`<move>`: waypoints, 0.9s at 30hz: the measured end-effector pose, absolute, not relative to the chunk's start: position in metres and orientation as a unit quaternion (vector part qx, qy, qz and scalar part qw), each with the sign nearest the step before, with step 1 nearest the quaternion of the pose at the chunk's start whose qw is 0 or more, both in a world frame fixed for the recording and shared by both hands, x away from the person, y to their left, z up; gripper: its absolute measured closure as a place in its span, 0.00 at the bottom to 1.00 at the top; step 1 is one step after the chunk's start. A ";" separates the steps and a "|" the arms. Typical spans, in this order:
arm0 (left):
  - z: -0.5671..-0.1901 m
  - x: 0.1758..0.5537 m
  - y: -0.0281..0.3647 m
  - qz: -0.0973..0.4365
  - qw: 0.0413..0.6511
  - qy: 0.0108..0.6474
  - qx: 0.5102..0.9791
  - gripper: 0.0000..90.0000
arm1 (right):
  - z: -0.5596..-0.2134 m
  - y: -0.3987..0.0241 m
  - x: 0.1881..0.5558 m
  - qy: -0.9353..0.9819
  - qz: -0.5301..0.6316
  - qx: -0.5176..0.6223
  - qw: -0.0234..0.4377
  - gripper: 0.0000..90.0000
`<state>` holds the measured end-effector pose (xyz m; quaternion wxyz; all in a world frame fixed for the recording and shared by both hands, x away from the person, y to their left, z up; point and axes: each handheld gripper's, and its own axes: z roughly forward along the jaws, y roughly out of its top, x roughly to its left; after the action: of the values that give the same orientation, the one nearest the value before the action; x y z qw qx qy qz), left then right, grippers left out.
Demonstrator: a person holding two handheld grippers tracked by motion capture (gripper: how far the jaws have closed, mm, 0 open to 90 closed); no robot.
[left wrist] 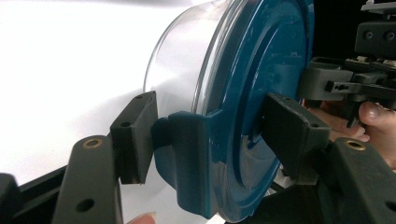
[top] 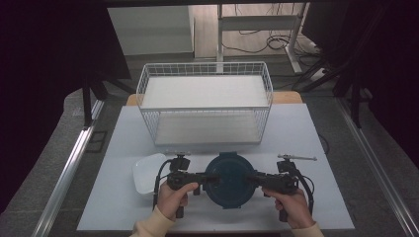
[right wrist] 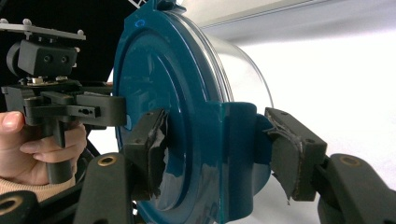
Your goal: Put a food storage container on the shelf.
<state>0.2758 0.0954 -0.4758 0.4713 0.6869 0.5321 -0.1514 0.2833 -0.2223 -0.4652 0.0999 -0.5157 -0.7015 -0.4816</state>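
Note:
A round clear container with a dark teal lid (top: 230,180) sits near the table's front edge, between my two grippers. My left gripper (top: 210,178) comes in from the left. Its jaws are shut across the lid's left clip (left wrist: 187,154), with one pad behind the clip and the other on the lid's top (left wrist: 261,88). From the right, my right gripper (top: 252,178) is shut the same way on the opposite clip (right wrist: 236,140). The clear wall (right wrist: 243,70) shows behind the lid. Each gripper view shows the other hand beyond the lid.
A white wire basket (top: 205,108) with a white shelf inside stands at the back of the pale grey table (top: 296,133). A white square tub (top: 146,173) lies just left of my left gripper. Dark floor and rails flank the table.

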 end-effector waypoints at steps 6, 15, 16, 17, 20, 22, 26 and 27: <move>-0.473 0.275 0.096 -0.151 0.475 0.533 0.684 0.41 | -0.459 -0.221 0.285 -0.707 -0.482 -0.509 0.093 0.45; -0.464 0.276 0.097 -0.152 0.480 0.533 0.680 0.41 | -0.447 -0.220 0.286 -0.712 -0.485 -0.501 0.082 0.45; -0.459 0.278 0.098 -0.151 0.480 0.533 0.680 0.41 | -0.444 -0.219 0.287 -0.713 -0.487 -0.499 0.079 0.45; -0.459 0.278 0.098 -0.151 0.480 0.533 0.680 0.41 | -0.444 -0.219 0.287 -0.713 -0.487 -0.499 0.079 0.45; -0.447 0.281 0.100 -0.138 0.480 0.533 0.684 0.40 | -0.438 -0.217 0.291 -0.712 -0.492 -0.494 0.079 0.46; -0.442 0.283 0.100 -0.135 0.482 0.533 0.682 0.40 | -0.432 -0.216 0.294 -0.712 -0.496 -0.491 0.078 0.46; -0.431 0.287 0.102 -0.134 0.482 0.529 0.685 0.40 | -0.421 -0.214 0.299 -0.717 -0.496 -0.484 0.075 0.46; -0.431 0.287 0.102 -0.134 0.482 0.529 0.685 0.40 | -0.421 -0.214 0.299 -0.717 -0.496 -0.484 0.075 0.46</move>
<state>0.2872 0.1023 -0.4310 0.4820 0.6852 0.5292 -0.1344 0.2986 -0.2144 -0.4211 0.0755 -0.4836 -0.7173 -0.4958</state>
